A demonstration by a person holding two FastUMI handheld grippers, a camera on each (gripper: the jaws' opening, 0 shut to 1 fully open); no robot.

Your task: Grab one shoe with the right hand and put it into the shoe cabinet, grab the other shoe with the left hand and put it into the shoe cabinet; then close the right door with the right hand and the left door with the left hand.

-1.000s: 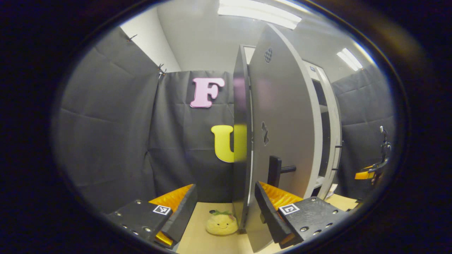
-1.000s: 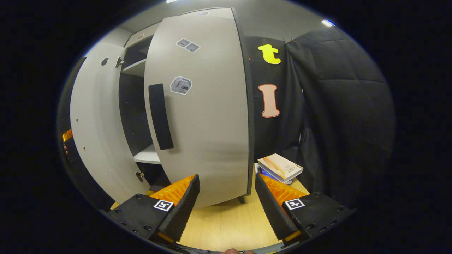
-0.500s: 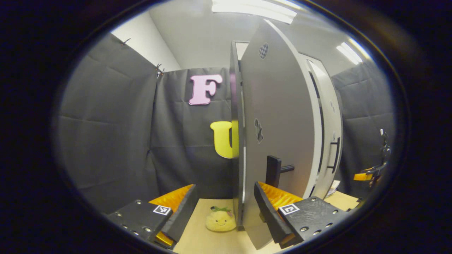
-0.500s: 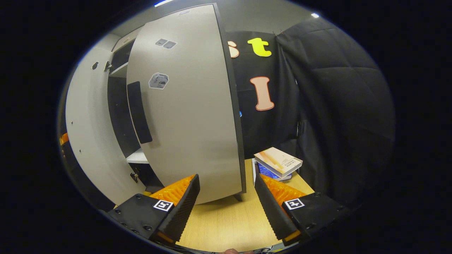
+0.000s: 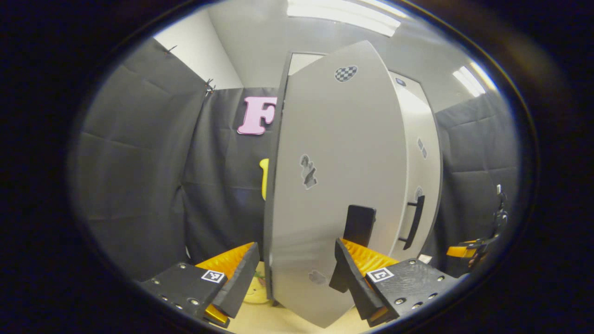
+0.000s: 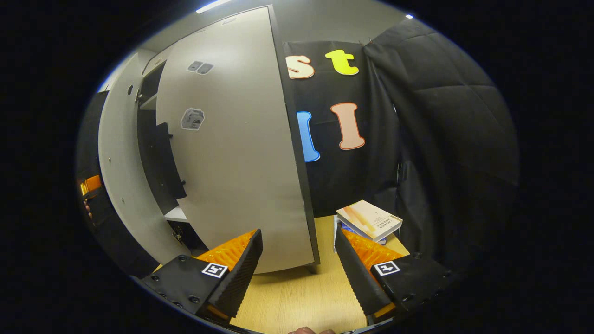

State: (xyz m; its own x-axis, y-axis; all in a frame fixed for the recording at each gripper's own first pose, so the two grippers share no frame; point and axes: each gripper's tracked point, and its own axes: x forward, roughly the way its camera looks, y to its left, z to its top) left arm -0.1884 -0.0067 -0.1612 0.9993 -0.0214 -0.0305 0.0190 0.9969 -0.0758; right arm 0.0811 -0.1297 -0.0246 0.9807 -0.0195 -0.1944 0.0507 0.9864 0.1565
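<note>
left claw (image 5: pixel 295 278): wide, empty, at left door (image 5: pixel 334 185) | right claw (image 6: pixel 297 266): wide, empty, before right door (image 6: pixel 232 153) | doors ajar | books (image 6: pixel 370 220), plush toy (image 5: pixel 255 291) on worktop (image 6: pixel 301 297)

A pale wooden tabletop (image 6: pixel 297 297) is seen under a tall grey shoe cabinet (image 6: pixel 241 153), which is stood on it on short dark feet; a small stack of books (image 6: pixel 369 221), topped by a cream and orange paperback, is laid just right of the cabinet; a yellow plush toy (image 5: pixel 255 292) is set at the cabinet's left foot, partly hidden.
</note>
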